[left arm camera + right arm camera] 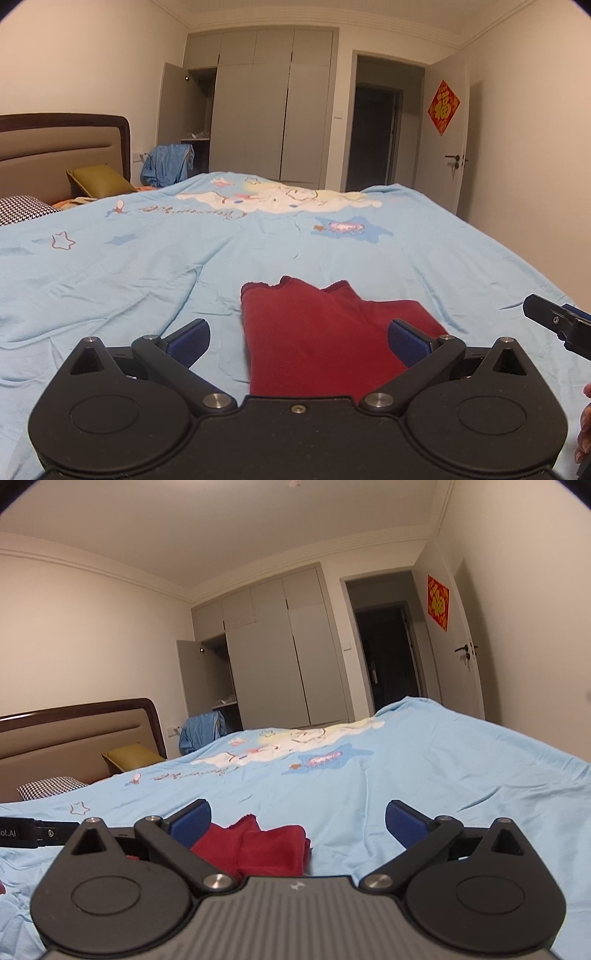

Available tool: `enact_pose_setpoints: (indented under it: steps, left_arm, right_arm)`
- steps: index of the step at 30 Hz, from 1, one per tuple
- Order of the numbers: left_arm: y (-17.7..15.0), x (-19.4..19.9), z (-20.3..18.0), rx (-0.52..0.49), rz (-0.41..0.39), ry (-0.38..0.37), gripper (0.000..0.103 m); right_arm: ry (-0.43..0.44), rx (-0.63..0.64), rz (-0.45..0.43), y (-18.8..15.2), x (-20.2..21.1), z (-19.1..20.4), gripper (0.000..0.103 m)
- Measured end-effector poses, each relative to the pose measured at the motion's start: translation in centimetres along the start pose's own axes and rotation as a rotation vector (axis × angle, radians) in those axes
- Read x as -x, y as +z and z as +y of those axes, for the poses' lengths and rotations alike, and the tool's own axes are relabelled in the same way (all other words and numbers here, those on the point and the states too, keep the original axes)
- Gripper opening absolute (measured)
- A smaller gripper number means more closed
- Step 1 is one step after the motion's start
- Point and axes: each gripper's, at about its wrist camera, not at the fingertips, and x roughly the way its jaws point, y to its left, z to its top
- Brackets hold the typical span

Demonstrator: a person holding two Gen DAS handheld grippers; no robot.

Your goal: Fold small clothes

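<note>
The red garment (325, 332) is laid folded on the bed (147, 266), apparently finished. Both the left tongs (299, 339) and right tongs (299, 823) are held spread and empty above it.

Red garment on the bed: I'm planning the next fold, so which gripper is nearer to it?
Left. The left gripper hangs open directly over the red garment, fingers straddling it. The right gripper, also open, sits off its right side, over the blue bedsheet.
</note>
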Motion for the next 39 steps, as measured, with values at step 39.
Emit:
enact_pose_setpoints:
  steps: [39]
  left_arm:
    - [-11.9,14.0,0.8,0.005,-0.018,0.001,0.102]
  right_arm:
    - [-0.089,0.178,-0.034,-7.3,15.6,5.1,0.103]
